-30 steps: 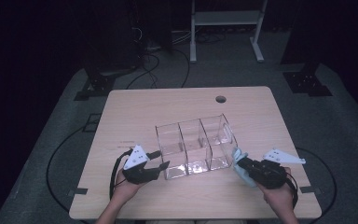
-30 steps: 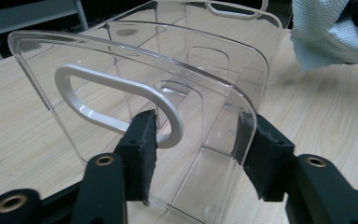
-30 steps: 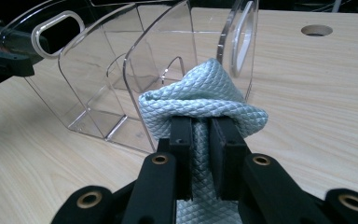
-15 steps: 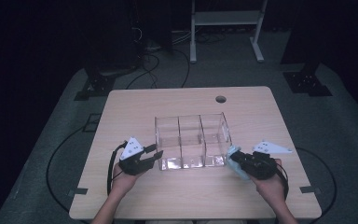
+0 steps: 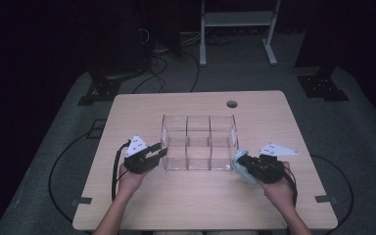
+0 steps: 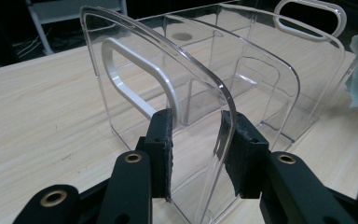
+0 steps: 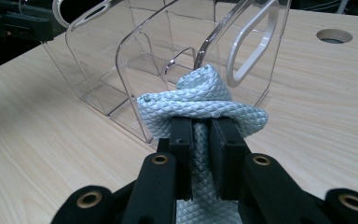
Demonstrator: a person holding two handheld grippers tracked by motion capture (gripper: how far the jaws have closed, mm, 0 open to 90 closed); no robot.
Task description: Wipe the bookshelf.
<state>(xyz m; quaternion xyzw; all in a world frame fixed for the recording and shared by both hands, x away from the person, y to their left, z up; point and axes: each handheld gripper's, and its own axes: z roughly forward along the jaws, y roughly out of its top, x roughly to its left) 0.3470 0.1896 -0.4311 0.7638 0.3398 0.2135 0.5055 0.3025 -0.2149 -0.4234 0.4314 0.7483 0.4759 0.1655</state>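
Observation:
A clear plastic organizer (image 5: 199,142) with three compartments stands square on the wooden table (image 5: 200,205). My left gripper (image 5: 160,151) is at its left end. In the left gripper view the black pads (image 6: 161,144) sit on either side of the curved end wall (image 6: 200,93) with its white-rimmed handle cut-out, and the left gripper (image 6: 198,140) is shut on that wall. My right gripper (image 5: 242,164) is at the organizer's right front corner, shut on a pale blue quilted cloth (image 7: 205,100). The cloth (image 5: 240,169) presses against the clear wall (image 7: 121,56).
A round cable hole (image 5: 232,104) lies in the table behind the organizer. Bare tabletop runs in front of and beside the box. Beyond the table, a white metal stand (image 5: 235,19) and cables (image 5: 176,68) lie on the grey floor.
The organizer has swung from skewed to square with the table edge. Both hands have shifted with it, the right one leftward, and the left jaws now clasp the end wall.

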